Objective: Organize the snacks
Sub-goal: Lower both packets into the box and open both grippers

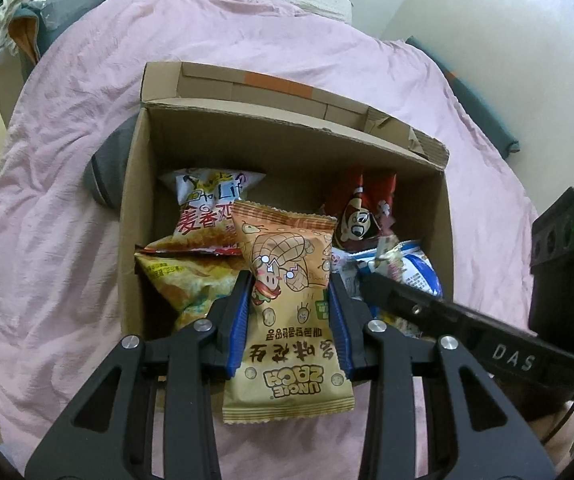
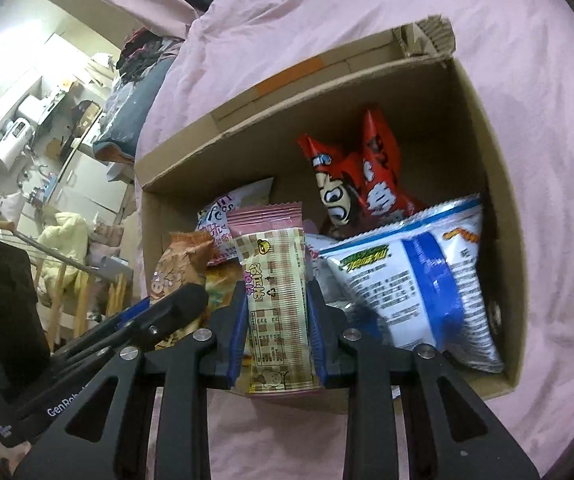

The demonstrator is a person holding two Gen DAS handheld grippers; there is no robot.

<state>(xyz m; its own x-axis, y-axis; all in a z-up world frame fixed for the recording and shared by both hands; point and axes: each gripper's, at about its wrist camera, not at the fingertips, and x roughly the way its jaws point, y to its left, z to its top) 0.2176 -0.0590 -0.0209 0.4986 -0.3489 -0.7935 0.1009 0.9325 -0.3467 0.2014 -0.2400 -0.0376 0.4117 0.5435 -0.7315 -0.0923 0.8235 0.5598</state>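
An open cardboard box sits on a pink bed cover and holds several snack packs. My left gripper is shut on an orange peanut snack pack and holds it over the box's near edge. My right gripper is shut on a pink and cream checked snack bar over the box's near edge. In the box lie a red cartoon pack, a blue and white bag, a white and red bag and a yellow bag.
The pink bed cover surrounds the box. A grey cushion lies against the box's left wall. The right gripper's finger shows in the left view, the left gripper's finger in the right view. A cluttered room lies left.
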